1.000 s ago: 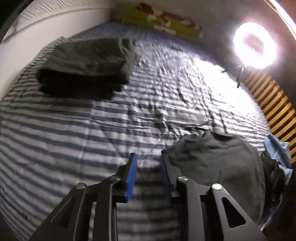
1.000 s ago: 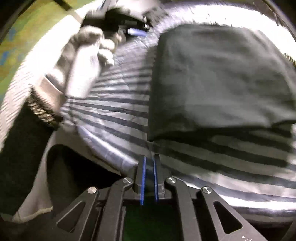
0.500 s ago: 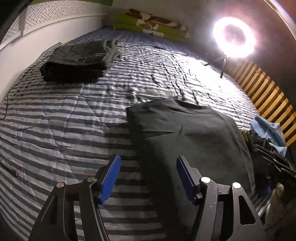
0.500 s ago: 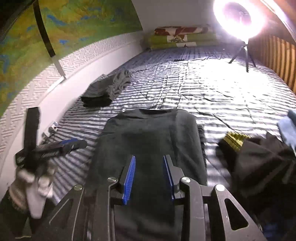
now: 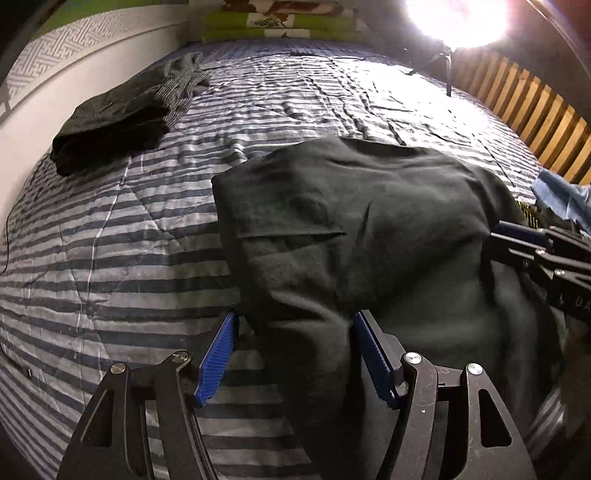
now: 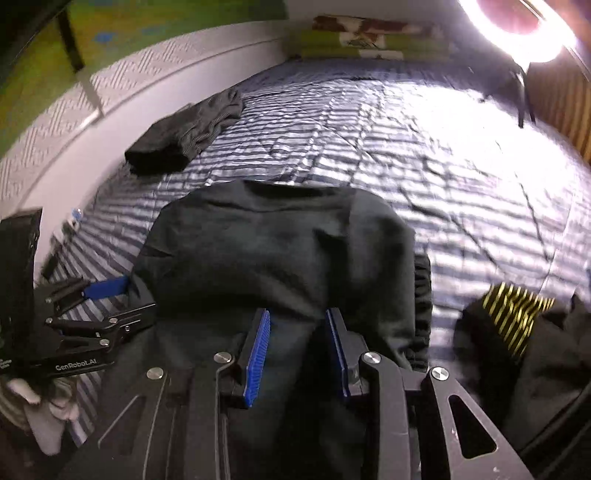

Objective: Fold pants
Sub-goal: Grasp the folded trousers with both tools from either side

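The pants (image 5: 369, 229) lay dark and part-folded at the centre of both views, on the striped bed (image 5: 110, 240), their long axis running from the lower frame toward the upper; the near end lay right at both grippers, neither clearly nearer. The left gripper (image 5: 293, 354) stood wide, a fold of cloth between its pads but not pinched; the right gripper (image 6: 297, 350) stood narrower, parted over the cloth, nothing gripped. A folded pile (image 5: 122, 122) sat upper left; more clothes (image 6: 524, 332) lay lower right; a ring light (image 6: 517, 26) glared upper right.
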